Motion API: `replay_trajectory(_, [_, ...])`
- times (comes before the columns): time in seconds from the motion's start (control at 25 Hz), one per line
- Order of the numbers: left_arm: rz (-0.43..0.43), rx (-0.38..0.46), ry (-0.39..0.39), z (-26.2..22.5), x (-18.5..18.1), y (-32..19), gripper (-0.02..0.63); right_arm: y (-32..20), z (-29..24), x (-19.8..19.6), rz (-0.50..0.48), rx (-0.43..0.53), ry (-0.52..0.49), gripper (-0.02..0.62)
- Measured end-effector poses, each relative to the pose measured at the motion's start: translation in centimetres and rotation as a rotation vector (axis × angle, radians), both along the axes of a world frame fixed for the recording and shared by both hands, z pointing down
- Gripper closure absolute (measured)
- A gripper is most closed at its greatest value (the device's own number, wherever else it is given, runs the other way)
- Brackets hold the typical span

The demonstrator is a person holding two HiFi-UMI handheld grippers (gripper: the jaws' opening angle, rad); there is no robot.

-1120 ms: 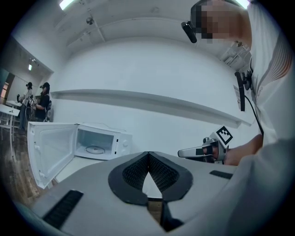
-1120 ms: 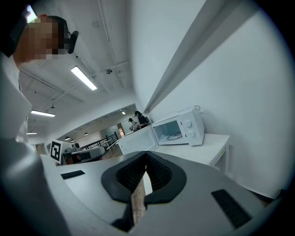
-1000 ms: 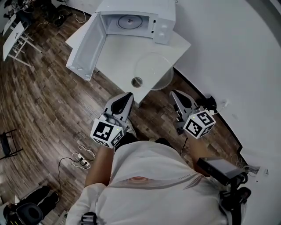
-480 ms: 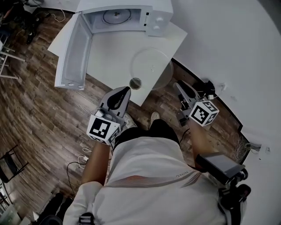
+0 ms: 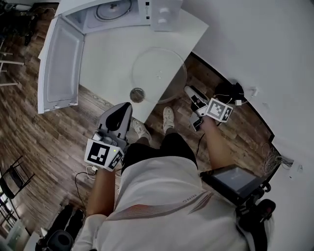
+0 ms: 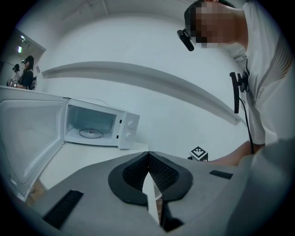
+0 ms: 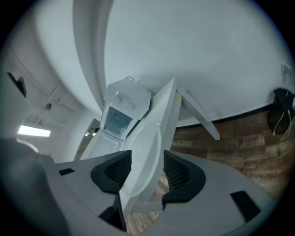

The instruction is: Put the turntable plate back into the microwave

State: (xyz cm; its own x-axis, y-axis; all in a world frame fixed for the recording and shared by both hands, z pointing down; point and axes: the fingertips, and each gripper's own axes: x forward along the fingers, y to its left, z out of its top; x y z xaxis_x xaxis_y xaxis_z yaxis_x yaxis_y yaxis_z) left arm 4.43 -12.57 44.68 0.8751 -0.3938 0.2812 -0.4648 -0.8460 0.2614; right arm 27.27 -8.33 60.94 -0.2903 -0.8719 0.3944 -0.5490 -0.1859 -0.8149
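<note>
- While the glass turntable plate [image 5: 159, 73] lies on the table [image 5: 108, 54] and the microwave [image 5: 162, 12] stands open, nothing's placed.
- Your right gripper [image 7: 144, 171] has just been opening wide, the plate rim between its jaws and unpinched; your left gripper [image 6: 148, 161] is closed, empty.

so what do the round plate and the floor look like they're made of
Round plate: likely clear glass, glossy; the white table shows through it. Floor: wood or wood-look laminate, matte; brown grain and plank seams show, but not which.
</note>
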Motion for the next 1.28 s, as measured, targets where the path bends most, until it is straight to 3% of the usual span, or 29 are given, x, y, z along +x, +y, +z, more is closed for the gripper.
replay_trajectory(0.16, [-0.043,-0.036,-0.036,2.1,0.8,-0.5,0.595,-0.8,3.1,-0.8,-0.058,0.018,-0.205,0.399])
replay_trajectory(0.48, [-0.095,-0.077,-0.060,3.9,1.6,-0.7,0.595,-2.6,4.3,-4.2,-0.205,0.089,-0.408,0.399])
replay_trajectory(0.76, [-0.105,-0.084,-0.047,4.5,2.4,-1.1,0.595,-3.8,4.7,-5.4,-0.231,0.090,-0.522,0.408])
replay_trajectory(1.04, [-0.113,-0.102,-0.045,5.0,1.8,-0.9,0.595,-4.5,4.8,-5.5,-0.192,0.102,-0.574,0.553])
replay_trajectory(1.28, [-0.117,-0.104,-0.046,5.1,1.1,-1.0,0.595,-4.8,4.1,-5.7,-0.178,0.146,-0.593,0.568])
